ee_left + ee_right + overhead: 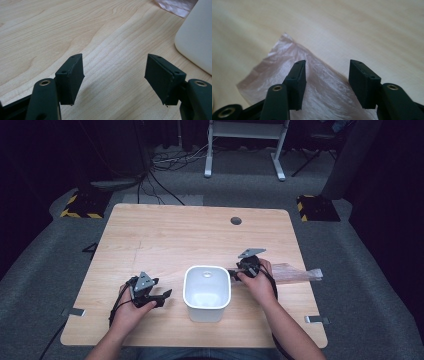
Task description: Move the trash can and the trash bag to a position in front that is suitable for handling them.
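Plastic bag (287, 82), thin, translucent and pinkish, lies flat on the wooden bench (165, 235) at about 3 o'clock from the white bin (206, 292), its length running out toward the bench's right edge. Right gripper (239, 271) sits at the bag's near end, just beside the bin's right rim. In the right gripper view, the right gripper's jaws stand partly parted above the bag (film lies beneath and between them, pads not pressing on it); no grip is made. Whether the jaw tips touch the film cannot be told.

Left gripper (161, 297) rests at about 9 o'clock from the bin, near its left wall but apart from it, pointing toward it. In the left gripper view its jaws are spread wide over bare wood, with nothing between them.

The bin stands upright at the bench's near centre, mouth open upward.
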Demonstrator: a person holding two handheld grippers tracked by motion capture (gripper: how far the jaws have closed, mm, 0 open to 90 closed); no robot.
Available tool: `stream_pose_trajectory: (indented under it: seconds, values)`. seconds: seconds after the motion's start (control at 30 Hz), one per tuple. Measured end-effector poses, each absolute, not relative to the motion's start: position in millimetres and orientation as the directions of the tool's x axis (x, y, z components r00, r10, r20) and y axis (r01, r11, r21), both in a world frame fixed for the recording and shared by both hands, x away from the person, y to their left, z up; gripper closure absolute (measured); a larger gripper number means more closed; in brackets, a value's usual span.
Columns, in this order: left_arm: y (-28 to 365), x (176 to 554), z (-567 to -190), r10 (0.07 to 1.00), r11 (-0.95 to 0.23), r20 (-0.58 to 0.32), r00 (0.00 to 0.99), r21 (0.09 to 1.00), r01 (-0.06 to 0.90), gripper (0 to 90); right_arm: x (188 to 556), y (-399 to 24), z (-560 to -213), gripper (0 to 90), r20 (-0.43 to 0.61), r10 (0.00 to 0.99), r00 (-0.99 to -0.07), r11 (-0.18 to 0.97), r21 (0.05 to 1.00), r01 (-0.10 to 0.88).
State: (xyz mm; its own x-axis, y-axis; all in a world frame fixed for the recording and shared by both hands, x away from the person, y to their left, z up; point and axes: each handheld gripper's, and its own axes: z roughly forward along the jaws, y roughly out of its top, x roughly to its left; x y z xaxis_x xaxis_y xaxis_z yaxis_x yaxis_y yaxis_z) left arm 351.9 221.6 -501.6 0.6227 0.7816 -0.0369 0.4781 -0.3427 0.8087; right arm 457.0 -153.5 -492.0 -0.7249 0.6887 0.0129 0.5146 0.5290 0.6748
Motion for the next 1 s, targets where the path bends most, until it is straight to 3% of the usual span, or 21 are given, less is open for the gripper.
stream_pose_trajectory:
  seconds: [0.2,0.33,0.4,0.43,0.53,0.57,0.6,0.63,0.8,1.0]
  values:
    - [220,352,-502,0.779,-0.351,-0.036,0.626,0.802,0.483,31.2,416,-173,-488,46.0,0.004,0.541,-0.841,0.644,0.640,0.418]
    - [217,352,-502,0.780,-0.358,-0.030,0.625,0.798,0.484,31.2,376,-196,-482,42.1,0.079,0.445,-0.892,0.694,0.599,0.399]
    - [215,352,-502,0.778,-0.359,-0.028,0.628,0.800,0.481,31.2,362,-212,-476,40.1,0.125,0.481,-0.868,0.642,0.625,0.445]
    - [215,352,-502,0.778,-0.362,-0.027,0.628,0.798,0.482,31.2,356,-224,-472,36.5,0.140,0.548,-0.825,0.582,0.645,0.495]
    - [213,352,-502,0.776,-0.362,-0.030,0.630,0.796,0.485,31.2,345,-269,-461,33.6,0.136,0.815,-0.563,0.355,0.651,0.671]
    - [212,352,-502,0.777,-0.360,-0.029,0.629,0.799,0.482,31.2,344,-298,-459,30.7,0.107,0.905,-0.411,0.248,0.652,0.716]
    - [212,352,-502,0.777,-0.359,-0.030,0.629,0.800,0.481,31.2,344,-298,-459,30.7,0.107,0.905,-0.411,0.248,0.652,0.716]
    - [212,352,-502,0.776,-0.359,-0.030,0.631,0.800,0.480,31.2,344,-318,-463,29.8,0.058,0.950,-0.308,0.205,0.627,0.752]
    - [213,353,-502,0.775,-0.360,-0.033,0.631,0.798,0.484,31.1,355,-328,-480,29.8,0.149,0.950,-0.275,0.145,0.568,0.810]
    - [213,353,-502,0.775,-0.358,-0.034,0.631,0.800,0.482,31.1,402,-301,-484,22.0,0.152,0.923,-0.353,0.205,0.582,0.787]
